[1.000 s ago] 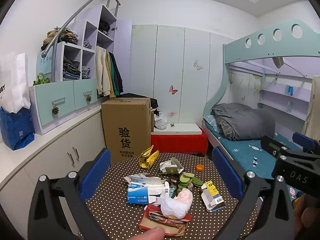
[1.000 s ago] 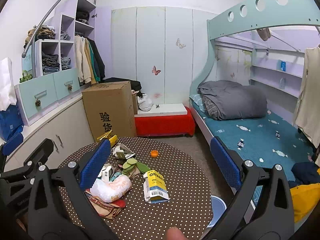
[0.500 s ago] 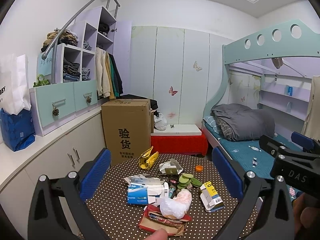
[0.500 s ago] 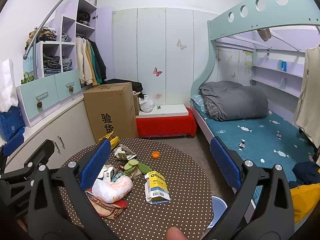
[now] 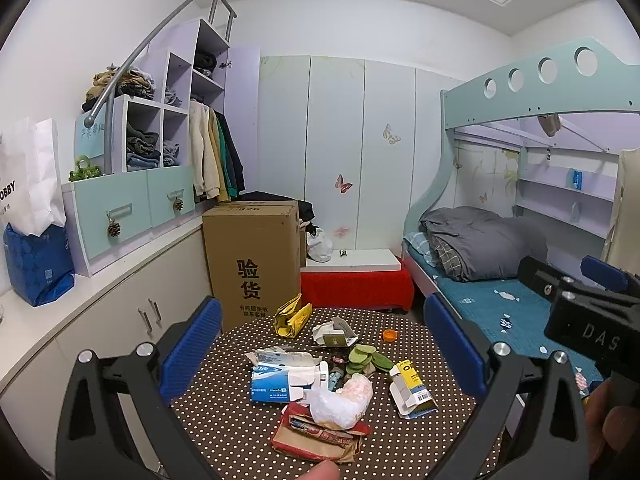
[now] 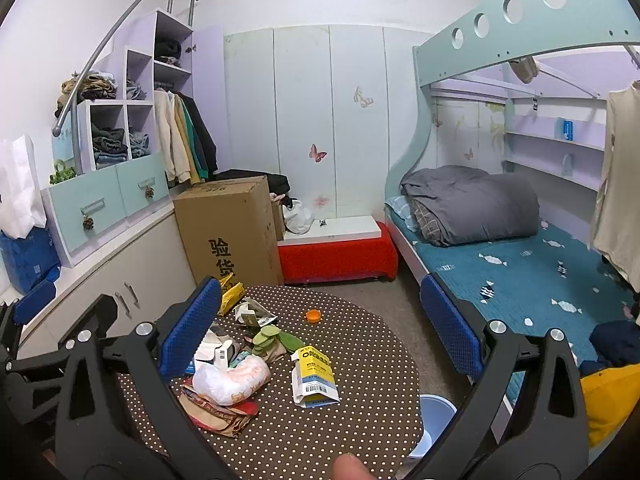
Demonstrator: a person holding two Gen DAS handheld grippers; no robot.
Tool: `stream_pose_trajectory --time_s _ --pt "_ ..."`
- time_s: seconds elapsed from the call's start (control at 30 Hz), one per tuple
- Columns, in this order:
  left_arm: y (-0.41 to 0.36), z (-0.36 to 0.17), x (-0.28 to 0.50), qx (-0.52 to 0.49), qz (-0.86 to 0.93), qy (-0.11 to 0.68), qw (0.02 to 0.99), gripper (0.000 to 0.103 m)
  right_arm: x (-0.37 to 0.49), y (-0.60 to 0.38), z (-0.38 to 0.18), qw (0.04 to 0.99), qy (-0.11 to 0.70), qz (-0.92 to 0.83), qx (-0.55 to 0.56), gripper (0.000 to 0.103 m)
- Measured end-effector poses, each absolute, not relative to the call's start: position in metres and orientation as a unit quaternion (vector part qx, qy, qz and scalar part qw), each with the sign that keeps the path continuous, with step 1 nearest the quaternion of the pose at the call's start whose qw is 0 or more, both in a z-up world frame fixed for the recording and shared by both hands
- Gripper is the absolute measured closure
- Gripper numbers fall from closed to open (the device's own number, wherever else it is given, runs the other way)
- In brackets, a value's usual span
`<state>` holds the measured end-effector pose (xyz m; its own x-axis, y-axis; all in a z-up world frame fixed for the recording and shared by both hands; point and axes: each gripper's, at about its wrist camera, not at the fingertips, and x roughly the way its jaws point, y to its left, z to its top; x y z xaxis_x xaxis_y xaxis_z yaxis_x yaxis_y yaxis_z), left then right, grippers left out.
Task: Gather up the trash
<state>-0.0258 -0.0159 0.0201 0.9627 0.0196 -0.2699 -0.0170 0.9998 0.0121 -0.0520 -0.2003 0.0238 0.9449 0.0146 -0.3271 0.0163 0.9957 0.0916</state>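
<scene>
Trash lies on a round dotted table [image 5: 240, 420]: a blue-white box [image 5: 276, 384], a white plastic bag [image 5: 340, 400] on a red-brown wrapper [image 5: 316, 436], a yellow-white carton [image 5: 412, 390], green peels [image 5: 364, 356], an orange cap [image 5: 389, 335] and a yellow wrapper [image 5: 292, 316]. My left gripper [image 5: 322, 306] hangs open above the pile, holding nothing. My right gripper [image 6: 320, 282] is also open, above the carton [image 6: 314, 376], the bag [image 6: 230, 378] and the cap [image 6: 313, 315]. Neither touches anything.
A pale blue bin [image 6: 434, 420] stands on the floor under the table's right edge. Behind the table are a tall cardboard box [image 5: 252, 260] and a red ottoman [image 5: 356, 288]. Cabinets run along the left, a bunk bed [image 6: 520, 264] along the right.
Both views have shifted only slightly. The trash lies as before and both grippers stay open and empty.
</scene>
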Motion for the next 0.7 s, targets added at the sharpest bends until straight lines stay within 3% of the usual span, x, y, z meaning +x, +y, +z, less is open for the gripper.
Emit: stream_pose_trajectory --time_s 0.7 --pt "0.018 0.010 0.011 -0.003 0.025 0.186 0.982 0.004 -0.008 -0.200 0.019 0.974 0.223 -0.009 0.036 0.006"
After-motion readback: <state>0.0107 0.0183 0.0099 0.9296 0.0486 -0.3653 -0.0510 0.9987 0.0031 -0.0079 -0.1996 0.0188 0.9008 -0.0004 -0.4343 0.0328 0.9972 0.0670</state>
